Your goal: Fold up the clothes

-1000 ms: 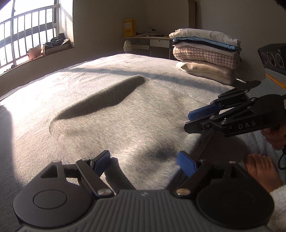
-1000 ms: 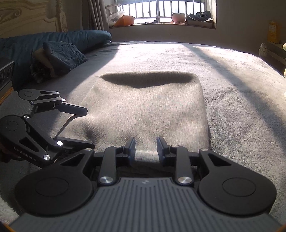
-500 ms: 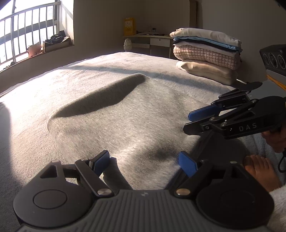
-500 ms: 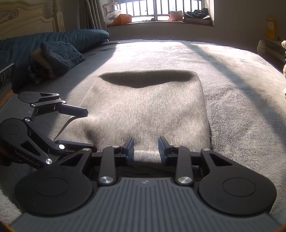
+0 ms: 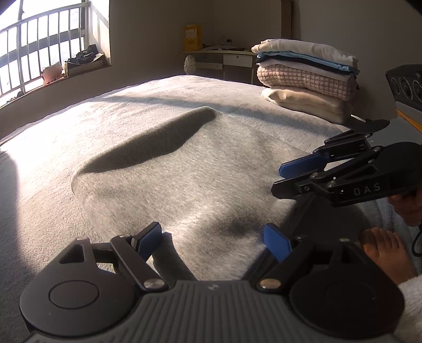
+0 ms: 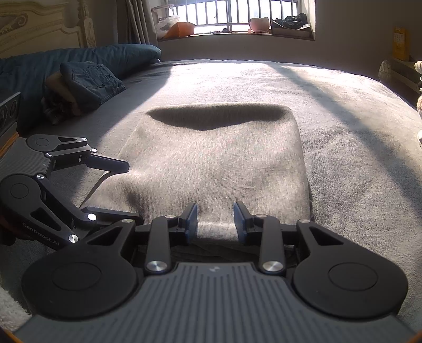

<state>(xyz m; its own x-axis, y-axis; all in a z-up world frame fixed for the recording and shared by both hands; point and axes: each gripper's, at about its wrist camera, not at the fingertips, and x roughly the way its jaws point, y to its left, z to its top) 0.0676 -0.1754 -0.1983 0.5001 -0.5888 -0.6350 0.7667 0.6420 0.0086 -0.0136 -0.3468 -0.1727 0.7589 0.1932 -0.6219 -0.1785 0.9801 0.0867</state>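
**A:** Item one, the piece in hand?

**B:** Grey knit garment [image 6: 219, 163], folded to a thick rectangle, flat on the bed [image 6: 356, 137], near edge just under both tools. By my reading the folding of this piece is near its end: a last fold, or a lift onto the pile.

**A:** Item two, the tools?

**B:** Left tongs [image 5: 212, 241], spread wide, blue pads on either side of the garment's near left corner, nothing pinched. Right tongs [image 6: 215, 220], parted only a little, released, pads standing over the near hem with a strip of cloth showing between them; no bunching there, so I judge no grip.

**A:** Next move?

**B:** Each pair needs to close on the near edge through all its layers, then both rise together and level. The knit looks thick and soft; a shallow bite would likely catch the top layer alone and peel the fold open.

**A:** Item three, the surface?

**B:** Bed under a grey fleecy cover, strong sunlight across it, a long shadow along the garment's far edge.

**A:** Item four, the room?

**B:** Stack of folded clothes [image 5: 306, 79] at the far right corner of the bed. Dark jeans [image 6: 89, 81], folded, against a blue quilt [image 6: 92, 55] by the headboard. Barred window [image 6: 237, 13], oddments on its sill. Small desk [image 5: 224, 56] by the wall. The person's bare foot [image 5: 385, 250] on the bed beside the left tool.
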